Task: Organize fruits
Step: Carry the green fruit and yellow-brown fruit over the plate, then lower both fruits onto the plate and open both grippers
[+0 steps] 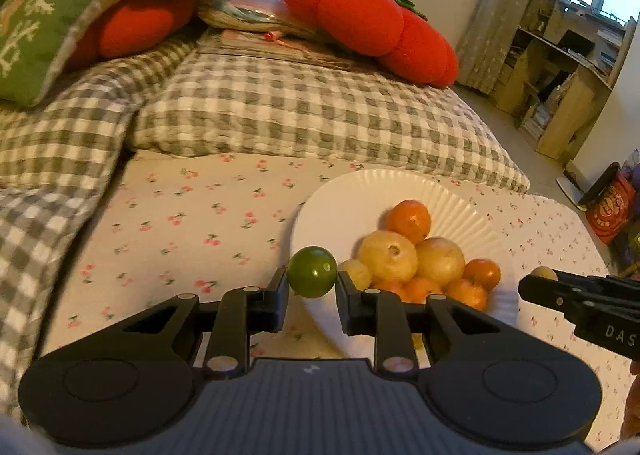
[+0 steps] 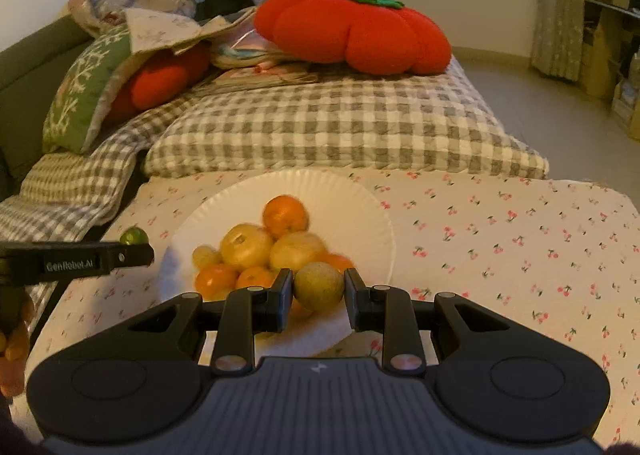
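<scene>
A white paper plate point(image 1: 340, 199) point(image 2: 360, 207) on the cherry-print sheet holds a pile of oranges point(image 1: 410, 219) point(image 2: 285, 215) and pale yellow fruits point(image 1: 387, 256) point(image 2: 246, 247). My left gripper point(image 1: 313, 284) is shut on a small green fruit point(image 1: 313, 272), held just left of the plate. The same green fruit point(image 2: 134, 236) peeks above the left gripper's finger in the right wrist view. My right gripper point(image 2: 319, 289) is shut on a yellow-green fruit point(image 2: 319, 286) above the plate's near side; that fruit point(image 1: 542, 273) shows at the right gripper's tip in the left wrist view.
A grey checked quilt point(image 1: 304, 107) point(image 2: 320, 127) lies behind the plate, with red tomato-shaped cushions point(image 1: 368, 23) point(image 2: 348, 31) and a green cushion point(image 1: 48, 27) on it. The cherry-print sheet point(image 2: 500, 239) stretches right of the plate. Shelves point(image 1: 560, 67) and floor lie beyond the bed's right edge.
</scene>
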Motion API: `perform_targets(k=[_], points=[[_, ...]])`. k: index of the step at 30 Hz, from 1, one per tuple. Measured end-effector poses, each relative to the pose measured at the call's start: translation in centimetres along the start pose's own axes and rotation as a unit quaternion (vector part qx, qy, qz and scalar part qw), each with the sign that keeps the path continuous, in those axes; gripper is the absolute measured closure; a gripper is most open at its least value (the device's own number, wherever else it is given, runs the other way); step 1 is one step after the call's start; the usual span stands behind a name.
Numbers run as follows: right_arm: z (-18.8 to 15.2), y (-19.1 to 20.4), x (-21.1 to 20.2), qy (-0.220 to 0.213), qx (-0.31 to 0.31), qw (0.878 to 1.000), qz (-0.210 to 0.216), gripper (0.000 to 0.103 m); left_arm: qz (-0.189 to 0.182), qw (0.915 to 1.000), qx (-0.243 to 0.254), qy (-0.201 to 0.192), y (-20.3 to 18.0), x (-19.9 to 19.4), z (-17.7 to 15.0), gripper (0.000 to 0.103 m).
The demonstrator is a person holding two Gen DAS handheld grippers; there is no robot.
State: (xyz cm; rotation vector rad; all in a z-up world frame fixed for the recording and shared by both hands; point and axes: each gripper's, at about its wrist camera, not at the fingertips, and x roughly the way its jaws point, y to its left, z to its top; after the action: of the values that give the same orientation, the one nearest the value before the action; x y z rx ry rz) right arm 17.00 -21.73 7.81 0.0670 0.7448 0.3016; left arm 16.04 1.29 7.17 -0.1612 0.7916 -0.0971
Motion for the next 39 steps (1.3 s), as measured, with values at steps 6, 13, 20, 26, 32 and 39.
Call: perform_targets(k=[6,13,20,26,32,39], points=[[0.9,-2.0,1.6,0.004,0.036,0.999,0.003,0.078,-0.008,0.9998,-0.017,-0.002,-0.3,1.9,1.7,0.087],[1.3,-3.4,3.4,0.006,0.072,0.997,0.011,0.078,-0.021,0.9994,-0.026,0.004,-0.7,4.1,2.1,0.087],[1.2,-3.1,5.0,0.015,0.064,0.998,0.007,0.078,-0.020,0.9993,-0.031,0.007,-0.4,5.5,2.0,0.087],[1.3,-3.0,5.6,0.015,0.061,0.998,0.012,0.078,-0.026,0.9993,-0.026,0.004,-0.6,5.8,2.2,0.086],[1.3,-3.2,5.3,0.014,0.071,0.997,0.015,0.076,-0.039,0.9990,-0.022,0.008,-0.6,5.8,2.0,0.083],[1.9,-3.1,4.1,0.003,0.085,0.996,0.016,0.073,-0.050,0.9983,-0.031,0.001,-0.3,4.4,2.4,0.079]])
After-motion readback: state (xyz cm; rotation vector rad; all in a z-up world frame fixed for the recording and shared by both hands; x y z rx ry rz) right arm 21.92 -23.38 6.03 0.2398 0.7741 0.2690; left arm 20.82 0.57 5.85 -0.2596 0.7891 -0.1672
